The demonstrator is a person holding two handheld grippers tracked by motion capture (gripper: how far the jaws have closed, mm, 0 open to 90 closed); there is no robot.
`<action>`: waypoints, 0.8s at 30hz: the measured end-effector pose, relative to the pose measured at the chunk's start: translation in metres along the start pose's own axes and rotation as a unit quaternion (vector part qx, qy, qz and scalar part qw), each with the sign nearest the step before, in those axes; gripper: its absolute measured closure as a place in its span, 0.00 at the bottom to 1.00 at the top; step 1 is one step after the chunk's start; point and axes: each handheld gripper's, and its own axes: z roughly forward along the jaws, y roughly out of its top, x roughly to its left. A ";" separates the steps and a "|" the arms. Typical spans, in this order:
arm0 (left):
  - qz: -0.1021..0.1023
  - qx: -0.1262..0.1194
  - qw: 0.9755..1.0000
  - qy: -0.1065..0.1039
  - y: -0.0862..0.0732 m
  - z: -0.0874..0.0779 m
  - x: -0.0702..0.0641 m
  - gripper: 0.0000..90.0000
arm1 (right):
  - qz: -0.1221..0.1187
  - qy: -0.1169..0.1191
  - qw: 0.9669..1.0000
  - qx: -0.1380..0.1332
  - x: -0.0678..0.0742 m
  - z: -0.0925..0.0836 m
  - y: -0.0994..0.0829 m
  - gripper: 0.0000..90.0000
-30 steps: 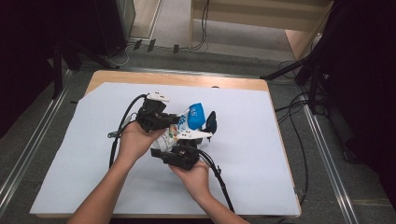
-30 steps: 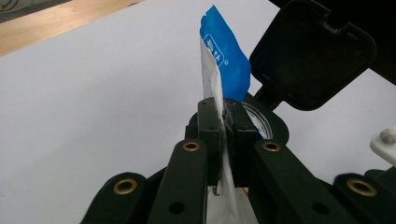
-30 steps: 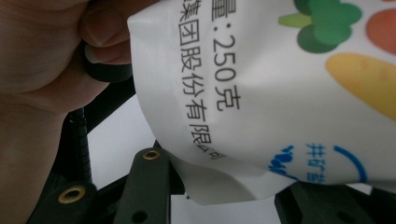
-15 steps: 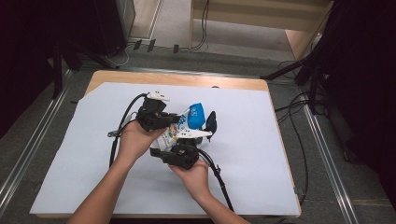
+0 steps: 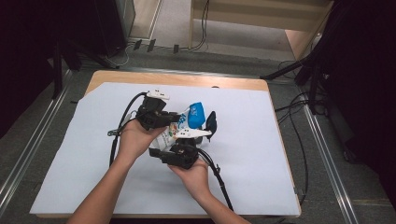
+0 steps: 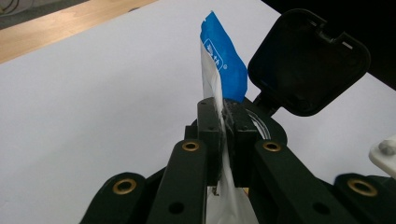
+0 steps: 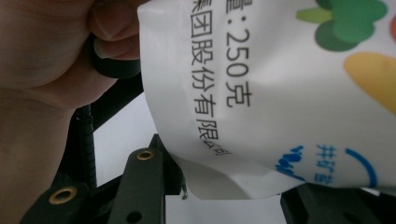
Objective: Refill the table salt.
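A white pouch (image 5: 195, 115) with a blue top strip and printed text hangs between both grippers above the white sheet. My left gripper (image 5: 179, 119) is shut on the pouch's upper edge (image 6: 223, 70), just below the blue strip, its pads (image 6: 209, 126) pinching the film. My right gripper (image 5: 185, 141) reaches up from below. The pouch's lower corner (image 7: 243, 179) sits between its jaws, touching both, and they have just been opening slightly. Behind the pouch stands a black round container (image 6: 268, 128) with its flip lid (image 6: 308, 60) open, the same lid (image 5: 211, 124) showing to the pouch's right.
A white sheet (image 5: 261, 154) covers most of the wooden table (image 5: 224, 83). Cables (image 5: 219, 182) trail from both grippers toward the front edge. A hand (image 7: 42, 70) holding the left gripper is close beside the pouch. Dark stands and floor cables ring the table.
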 end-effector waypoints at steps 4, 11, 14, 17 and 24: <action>-0.003 0.001 1.000 0.000 0.000 -0.001 0.002 0.98 | -0.026 -0.016 1.000 0.008 0.005 0.001 -0.001 0.71; 0.003 -0.001 1.000 0.004 0.001 -0.001 0.001 0.98 | -0.052 -0.029 0.998 0.016 0.011 0.004 -0.003 0.72; 0.003 -0.003 1.000 0.006 0.002 -0.001 0.001 0.97 | -0.047 -0.027 0.998 0.016 0.010 0.003 -0.002 0.72; 0.006 -0.002 1.000 0.010 0.002 0.001 0.000 0.97 | -0.046 -0.027 0.998 0.014 0.009 0.003 -0.001 0.72; 0.007 -0.004 1.000 0.009 0.003 0.002 0.000 0.97 | -0.038 -0.022 0.999 0.012 0.008 0.003 -0.001 0.72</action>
